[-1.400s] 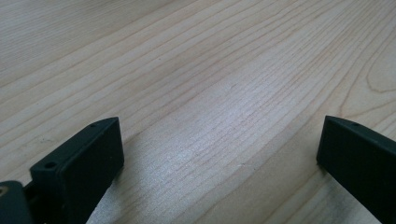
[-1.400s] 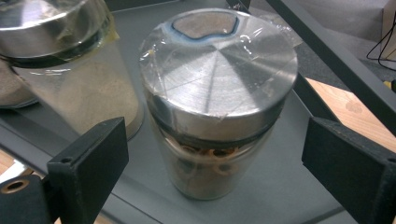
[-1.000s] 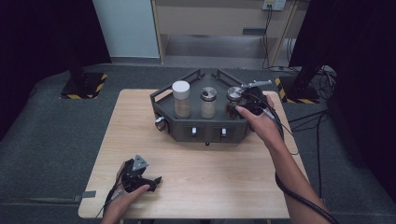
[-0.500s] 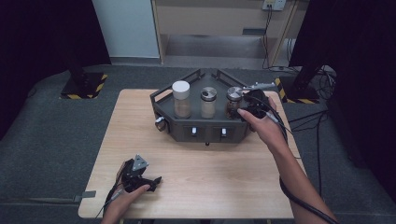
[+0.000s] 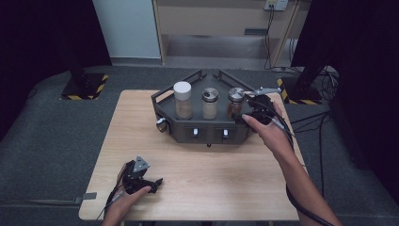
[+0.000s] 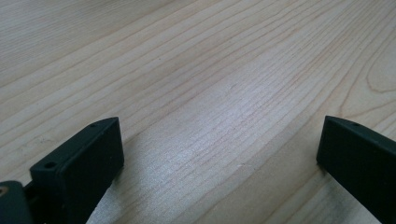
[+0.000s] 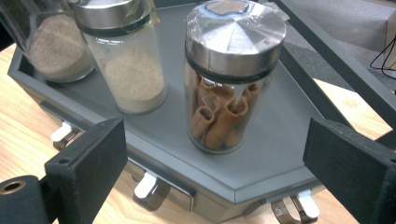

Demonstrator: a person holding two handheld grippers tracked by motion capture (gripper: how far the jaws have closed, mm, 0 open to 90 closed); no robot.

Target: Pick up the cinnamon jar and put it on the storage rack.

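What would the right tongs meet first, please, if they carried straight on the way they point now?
Most likely the jar of cinnamon sticks, centred ahead of the open right tongs on the grey tray; how far off it stands is hard to judge.

Right claw (image 5: 248,113) open; left claw (image 5: 155,181) open, low.

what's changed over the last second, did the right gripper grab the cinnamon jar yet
Not yet. The right gripper has edged a little leftward, closer to the cinnamon jar, and its jaws stand open on either side of the jar without touching it. The left gripper rests open on the table as before, and all three jars stand where they were on the grey tray.
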